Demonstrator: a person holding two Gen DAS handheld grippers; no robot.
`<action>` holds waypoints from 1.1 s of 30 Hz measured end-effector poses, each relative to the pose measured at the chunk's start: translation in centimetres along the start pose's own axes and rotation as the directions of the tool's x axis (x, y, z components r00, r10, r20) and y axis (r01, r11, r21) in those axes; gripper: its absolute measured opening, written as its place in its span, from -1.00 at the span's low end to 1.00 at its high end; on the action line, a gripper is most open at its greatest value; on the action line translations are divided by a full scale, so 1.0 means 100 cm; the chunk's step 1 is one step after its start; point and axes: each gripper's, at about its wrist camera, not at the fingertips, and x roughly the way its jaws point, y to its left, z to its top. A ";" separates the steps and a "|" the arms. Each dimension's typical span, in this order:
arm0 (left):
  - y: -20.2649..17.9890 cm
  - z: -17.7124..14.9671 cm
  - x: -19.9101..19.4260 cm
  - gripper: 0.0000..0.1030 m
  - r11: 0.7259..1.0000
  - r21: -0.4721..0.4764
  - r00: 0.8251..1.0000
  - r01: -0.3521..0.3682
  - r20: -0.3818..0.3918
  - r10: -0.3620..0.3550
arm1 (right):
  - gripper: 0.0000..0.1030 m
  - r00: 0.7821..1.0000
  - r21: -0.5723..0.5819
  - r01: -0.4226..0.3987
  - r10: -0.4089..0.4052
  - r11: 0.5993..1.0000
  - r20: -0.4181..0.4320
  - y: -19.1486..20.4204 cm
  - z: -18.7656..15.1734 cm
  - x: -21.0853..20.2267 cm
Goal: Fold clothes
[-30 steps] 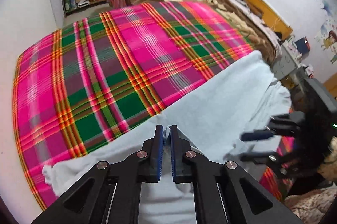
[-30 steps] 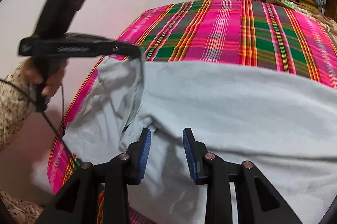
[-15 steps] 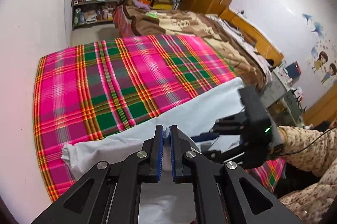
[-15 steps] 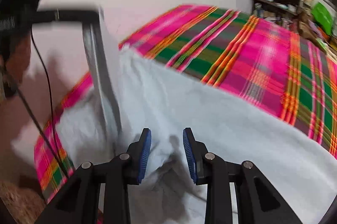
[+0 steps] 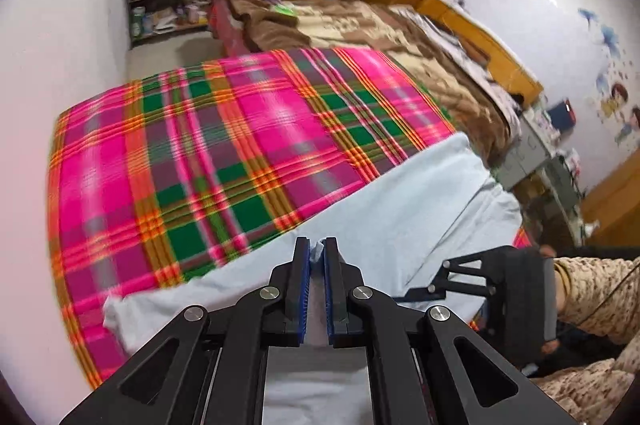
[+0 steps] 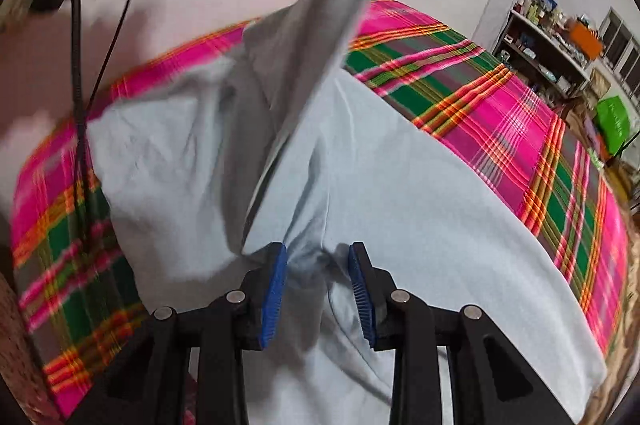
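The cloth (image 6: 420, 209) is lying across the bed's (image 5: 200, 153) near edge, its long axis along that edge. Left tongs (image 5: 317, 289) are pinching its lifted fold; right tongs (image 6: 318, 291) are gaping over it.

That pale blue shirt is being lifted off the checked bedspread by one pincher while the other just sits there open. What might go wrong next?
Two likely risks. The left gripper pinches only a thin edge of the pale blue shirt, so the cloth may slip out as it swings over. The right gripper is open over a bunch of wrinkles; nothing pins the shirt there, so the fold may come out crooked or drag the whole shirt across the plaid bedspread.
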 end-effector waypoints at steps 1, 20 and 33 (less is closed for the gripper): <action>-0.003 0.005 0.007 -0.87 1.000 0.016 1.000 0.000 -0.014 0.001 | -0.35 1.000 0.006 0.003 -0.003 1.000 0.000 -0.001 -0.003 -0.002; 0.010 0.039 0.128 -0.23 1.000 0.030 0.955 -0.011 -0.296 0.019 | -0.33 0.980 0.400 -0.181 0.129 0.898 0.153 -0.018 -0.006 -0.025; 0.063 0.016 0.052 0.12 0.974 -0.188 0.978 -0.128 -0.187 0.092 | -0.93 0.959 0.476 -0.280 0.221 0.834 0.178 -0.019 0.000 -0.007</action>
